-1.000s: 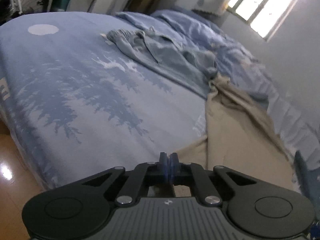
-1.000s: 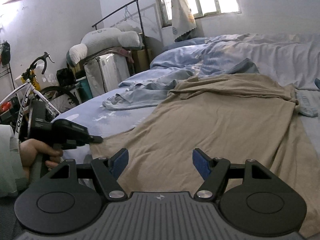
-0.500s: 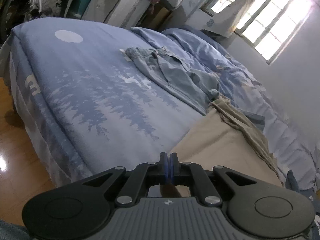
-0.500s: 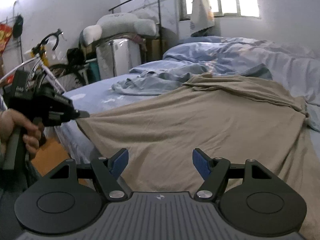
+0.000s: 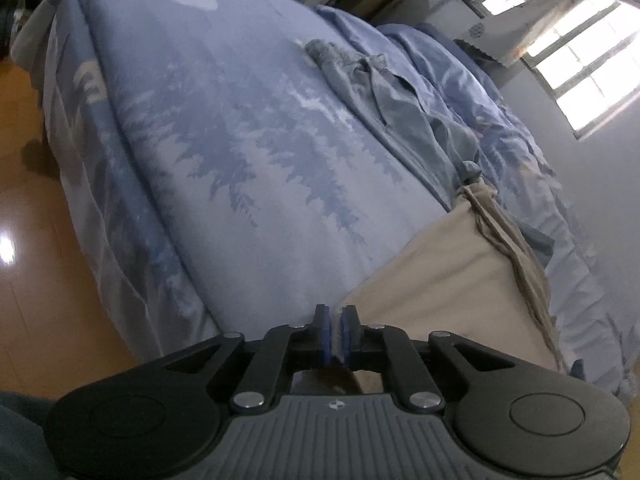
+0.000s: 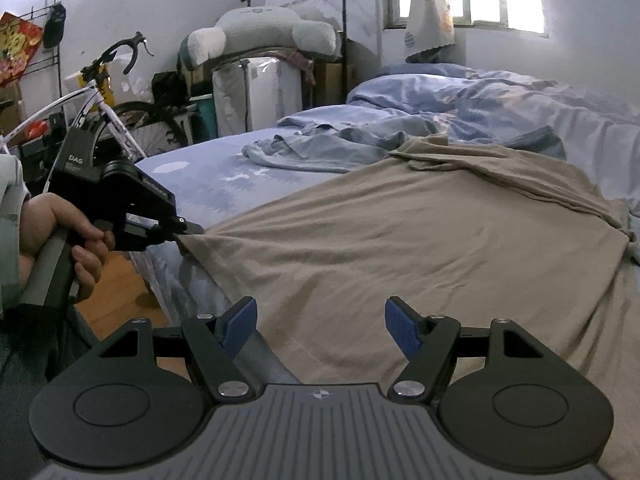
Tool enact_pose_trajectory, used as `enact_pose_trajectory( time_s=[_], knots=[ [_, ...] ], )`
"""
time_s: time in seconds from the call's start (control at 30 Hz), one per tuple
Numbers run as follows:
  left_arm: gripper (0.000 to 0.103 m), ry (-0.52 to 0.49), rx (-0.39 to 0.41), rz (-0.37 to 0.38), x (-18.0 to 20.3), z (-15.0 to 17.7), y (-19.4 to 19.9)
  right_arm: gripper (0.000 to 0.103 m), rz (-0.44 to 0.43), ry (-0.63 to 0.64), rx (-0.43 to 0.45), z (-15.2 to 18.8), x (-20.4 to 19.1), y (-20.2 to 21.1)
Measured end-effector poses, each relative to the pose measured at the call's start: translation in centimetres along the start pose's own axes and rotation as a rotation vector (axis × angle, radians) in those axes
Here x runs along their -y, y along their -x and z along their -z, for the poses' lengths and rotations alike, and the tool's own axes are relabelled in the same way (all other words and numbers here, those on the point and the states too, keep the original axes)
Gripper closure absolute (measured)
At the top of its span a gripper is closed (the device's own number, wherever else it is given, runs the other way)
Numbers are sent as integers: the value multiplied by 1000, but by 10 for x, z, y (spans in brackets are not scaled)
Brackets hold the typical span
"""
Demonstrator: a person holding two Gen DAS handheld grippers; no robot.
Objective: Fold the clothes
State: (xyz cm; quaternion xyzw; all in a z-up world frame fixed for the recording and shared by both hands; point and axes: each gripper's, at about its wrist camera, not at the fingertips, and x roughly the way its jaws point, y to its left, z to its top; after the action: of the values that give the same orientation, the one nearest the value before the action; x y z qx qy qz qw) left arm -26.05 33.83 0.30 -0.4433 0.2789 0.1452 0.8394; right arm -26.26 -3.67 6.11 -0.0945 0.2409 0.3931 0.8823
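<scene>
Tan garment [image 6: 420, 240]: spread flat across the near part of the bed [image 5: 240, 160], one corner at the bed's edge. Left gripper [image 5: 335, 334]: fingers opening, narrow gap, the corner's cloth between them. Right gripper [image 6: 320, 324]: fingers wide apart, empty, above the garment's near hem. Blue garment [image 6: 320, 148]: crumpled, beyond the tan one.

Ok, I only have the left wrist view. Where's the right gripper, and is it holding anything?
Observer: The right gripper is open above the near hem of the tan garment, holding nothing.
Operator: Does my left one have the corner?
Observer: The left gripper has its jaws opening with the corner between them; creases fan out from it.
Operator: Is the rest spread out?
Observer: Yes, it lies broad and mostly flat across the bed.
</scene>
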Motion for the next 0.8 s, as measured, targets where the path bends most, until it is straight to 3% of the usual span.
enact_pose_trajectory(
  time_s=[0.27,0.37,0.5,0.8],
  knots=[
    [85,62,-20,33,-7,1,1,31,5,-7,1,-1,0,0],
    [77,79,-10,42,-8,1,5,31,4,-9,-1,-1,0,-1],
    [55,122,15,44,-12,0,11,31,3,-10,1,-2,-1,-1],
    [54,68,-9,43,-5,2,10,31,-8,-14,5,-2,4,-1]
  ],
)
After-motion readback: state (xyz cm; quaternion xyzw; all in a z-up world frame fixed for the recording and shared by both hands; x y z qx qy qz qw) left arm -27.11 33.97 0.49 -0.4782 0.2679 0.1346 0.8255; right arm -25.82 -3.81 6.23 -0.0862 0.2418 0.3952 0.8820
